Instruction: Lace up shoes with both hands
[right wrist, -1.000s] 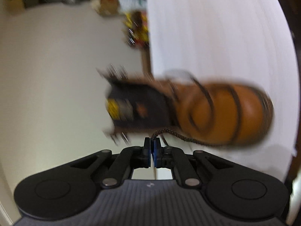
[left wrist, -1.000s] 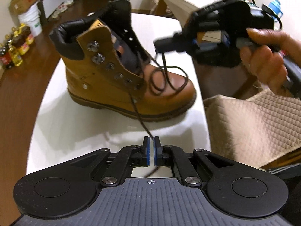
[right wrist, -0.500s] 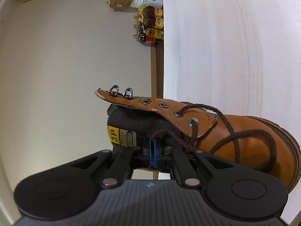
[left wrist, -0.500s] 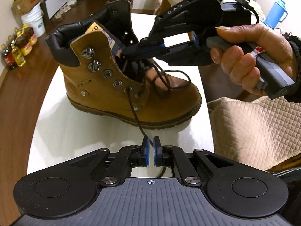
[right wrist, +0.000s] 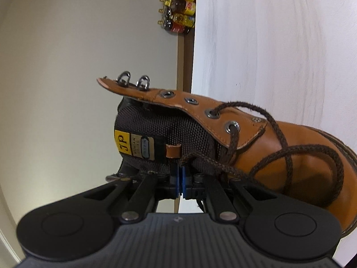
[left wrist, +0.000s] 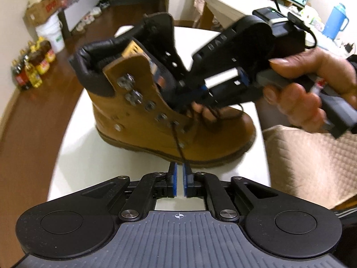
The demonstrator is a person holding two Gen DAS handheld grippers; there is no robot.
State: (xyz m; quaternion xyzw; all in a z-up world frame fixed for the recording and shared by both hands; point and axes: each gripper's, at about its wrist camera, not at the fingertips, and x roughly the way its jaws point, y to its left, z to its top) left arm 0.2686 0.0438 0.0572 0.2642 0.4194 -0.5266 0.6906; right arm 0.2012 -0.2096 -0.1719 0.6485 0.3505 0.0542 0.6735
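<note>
**Two grippers at the boot, one lace end let go**

Two lower pairs of eyelets on the tan boot (left wrist: pixel 169 111) carry the dark lace (right wrist: pixel 276 156); the two eyelets above them and the pair of hooks at the top of the flap are bare, so by my reading the lacing is less than half done. The boot stands upright on the white tabletop (left wrist: pixel 89 163), toe toward the quilted cushion (left wrist: pixel 312 167) beside it.

Left gripper (left wrist: pixel 178 182) sits just in front of the boot's near side. Its jaws have just been opening and now stand a little apart, with a visible gap between the blue pads; the lace end running down from a near-side eyelet reaches the tips but does not look pinched.

Right gripper (right wrist: pixel 180 181) is pushed in over the boot's tongue, held by the person's right hand (left wrist: pixel 312 89). Its jaws are together, and a strand of lace seems to be caught at their tips, just under the small leather loop on the tongue; the tips are partly hidden, so the hold is a judgement.

The step in hand looks like passing the working end across the tongue. Next, the right gripper would need to steer that strand to the next bare eyelet, while the left re-grips the slack end to keep tension.
</note>
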